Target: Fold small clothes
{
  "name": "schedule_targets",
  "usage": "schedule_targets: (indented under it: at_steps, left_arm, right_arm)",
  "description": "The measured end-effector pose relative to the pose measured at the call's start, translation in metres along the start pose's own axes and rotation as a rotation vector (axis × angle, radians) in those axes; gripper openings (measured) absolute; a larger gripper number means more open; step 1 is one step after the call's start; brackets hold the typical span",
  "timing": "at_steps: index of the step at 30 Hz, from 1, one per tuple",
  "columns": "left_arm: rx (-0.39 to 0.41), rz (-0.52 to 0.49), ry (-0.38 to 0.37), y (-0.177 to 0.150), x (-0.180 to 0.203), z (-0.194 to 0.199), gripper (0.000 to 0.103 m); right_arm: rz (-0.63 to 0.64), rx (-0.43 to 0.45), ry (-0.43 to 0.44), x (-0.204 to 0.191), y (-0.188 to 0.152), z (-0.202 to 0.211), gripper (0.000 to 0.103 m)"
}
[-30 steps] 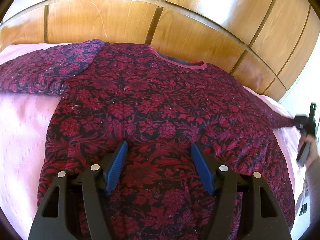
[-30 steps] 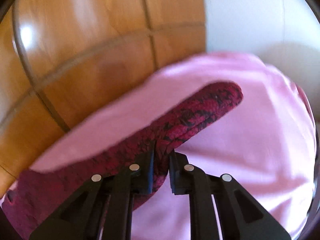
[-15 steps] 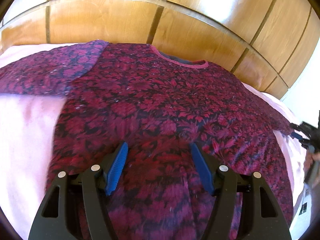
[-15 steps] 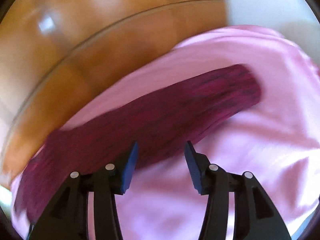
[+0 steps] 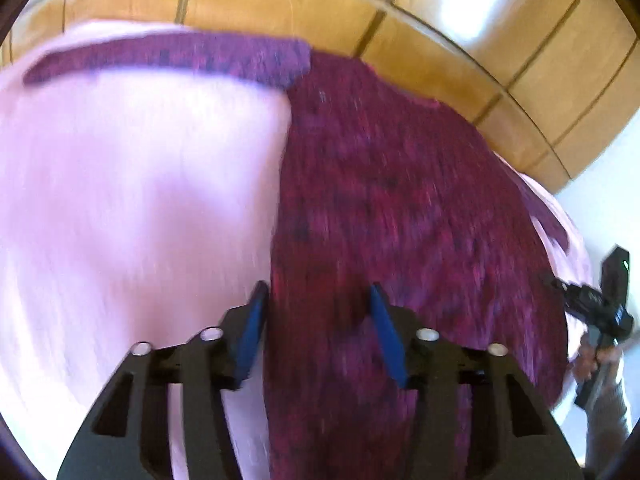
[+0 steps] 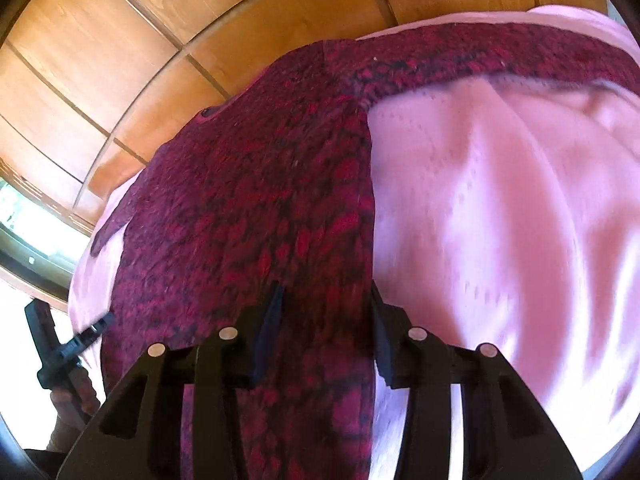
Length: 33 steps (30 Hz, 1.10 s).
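Sweater (image 5: 400, 216) lies flat on the pink bed (image 5: 132, 200), sleeves now spread. The right tool (image 6: 326, 332) has dropped its sleeve; both it and the left tool (image 5: 316, 324) are closing over the side hems, unpinched yet, ready for folding.

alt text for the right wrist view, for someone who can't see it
A dark red floral long-sleeved top lies spread flat on a pale pink bedspread, one sleeve stretched out towards the upper right. The right gripper hovers over the top's right side edge, jaws closing, not yet pinching. A wooden panelled headboard stands behind.
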State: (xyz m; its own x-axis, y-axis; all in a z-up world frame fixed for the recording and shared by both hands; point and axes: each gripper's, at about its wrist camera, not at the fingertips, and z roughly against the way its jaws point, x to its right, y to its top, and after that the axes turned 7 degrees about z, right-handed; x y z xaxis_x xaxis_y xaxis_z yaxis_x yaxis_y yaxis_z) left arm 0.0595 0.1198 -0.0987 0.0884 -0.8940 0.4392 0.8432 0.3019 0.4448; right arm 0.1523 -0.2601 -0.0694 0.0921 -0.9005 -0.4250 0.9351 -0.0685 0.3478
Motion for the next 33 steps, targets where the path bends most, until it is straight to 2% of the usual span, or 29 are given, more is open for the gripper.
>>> schedule_targets:
  at_steps: [2,3,4,5,9,11,13,15,16,17,19,22,23,24,26,29,31,33]
  left_arm:
    - [0.004,-0.045,0.003,-0.012,0.006,0.005,0.024]
    - [0.005,-0.054,0.006,-0.013,0.007,0.008,0.022]
    - [0.012,-0.052,0.007,-0.012,0.007,0.011,0.018]
    - [0.020,-0.049,0.001,-0.009,0.007,0.016,0.017]
    - [0.048,-0.104,0.025,-0.008,0.015,0.033,0.017]
    - [0.023,-0.114,0.064,-0.014,0.011,0.027,0.017]
    - [-0.014,-0.085,0.078,-0.019,0.001,0.016,0.017]
    - [0.003,-0.091,0.093,-0.021,0.003,0.019,0.019]
    - [0.014,-0.100,0.106,-0.020,0.006,0.024,0.024]
    - [0.033,-0.096,0.119,-0.018,0.008,0.028,0.026]
    - [0.081,-0.100,0.113,-0.014,0.015,0.041,0.026]
    - [0.144,-0.147,0.033,-0.013,0.034,0.059,0.026]
    - [0.147,-0.178,-0.012,-0.014,0.043,0.062,0.026]
    - [0.134,-0.205,-0.040,-0.017,0.051,0.061,0.026]
    - [0.092,-0.275,-0.057,-0.023,0.067,0.048,0.026]
    - [-0.003,-0.353,-0.045,-0.036,0.075,0.024,0.026]
    - [-0.061,-0.363,0.009,-0.044,0.070,0.006,0.026]
    - [-0.054,-0.340,-0.017,-0.044,0.062,0.007,0.026]
  right_arm:
    - [0.022,-0.015,-0.015,-0.002,-0.004,-0.002,0.037]
    - [0.037,-0.022,-0.026,-0.006,-0.005,-0.003,0.031]
    - [0.056,-0.027,-0.051,-0.010,-0.007,0.000,0.019]
    - [0.065,-0.023,-0.062,-0.016,-0.003,-0.003,0.015]
    - [0.148,0.055,-0.103,-0.039,0.010,0.020,0.013]
    - [0.174,0.032,-0.133,-0.039,0.003,0.017,0.013]
    - [0.173,-0.035,-0.179,-0.030,-0.009,-0.003,0.013]
    - [0.173,-0.023,-0.186,-0.027,-0.014,-0.010,0.014]
    - [0.167,-0.018,-0.186,-0.028,-0.014,-0.009,0.019]
    - [0.160,-0.016,-0.189,-0.027,-0.013,-0.007,0.029]
    - [0.158,-0.014,-0.205,-0.027,-0.013,-0.002,0.036]
    - [0.181,0.015,-0.215,-0.039,-0.015,0.009,0.040]
    - [0.194,0.029,-0.217,-0.046,-0.016,0.012,0.046]
    - [0.212,0.042,-0.219,-0.054,-0.018,0.015,0.049]
    - [0.269,0.055,-0.217,-0.074,-0.027,0.018,0.064]
    - [0.422,0.058,-0.315,-0.102,-0.043,0.011,0.078]
    - [0.478,0.034,-0.398,-0.105,-0.053,0.003,0.078]
    - [0.462,0.037,-0.468,-0.100,-0.056,0.007,0.076]
